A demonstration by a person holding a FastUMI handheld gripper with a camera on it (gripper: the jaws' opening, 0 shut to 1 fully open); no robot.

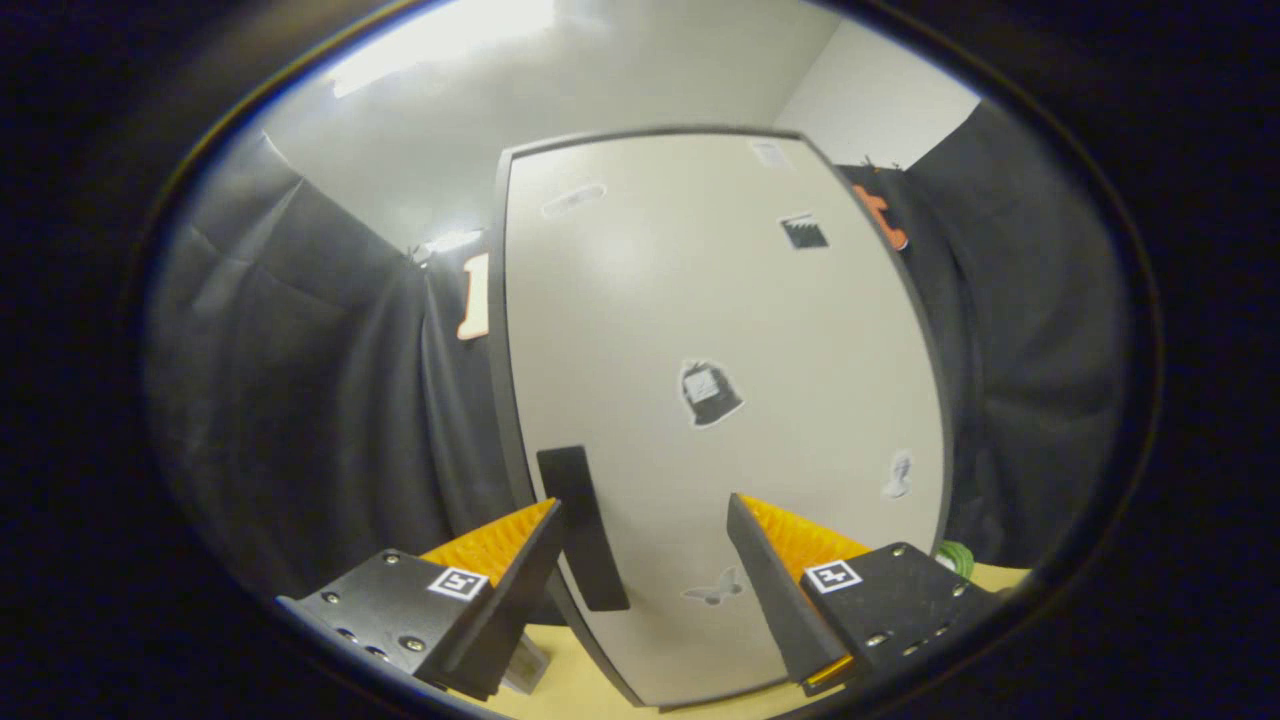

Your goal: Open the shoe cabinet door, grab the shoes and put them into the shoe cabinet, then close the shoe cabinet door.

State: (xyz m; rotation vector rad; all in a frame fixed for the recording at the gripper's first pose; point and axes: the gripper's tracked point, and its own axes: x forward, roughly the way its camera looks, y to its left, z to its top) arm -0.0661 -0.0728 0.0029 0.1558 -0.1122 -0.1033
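I held my gripper [645, 560] with its fingers spread wide and nothing between them, facing the tall off-white shoe cabinet door [720, 330], which lay flush in its dark frame, closed as far as I could tell. The flat black rectangular handle [582, 525] stood upright near the door's left edge, just ahead of my left finger, so I judged I had lined the gap up near that handle because it is the one place on the door to take hold of. A shut door would fit either shoes waiting outside or shoes already stowed within; I saw no shoes to settle it. Several small stickers [708, 392] dotted the door to the right of the handle. Below the door lay a pale wooden surface [590, 690]. Black cloth [330, 400] hung left and right of the cabinet, with plain white wall [620, 70] above it.
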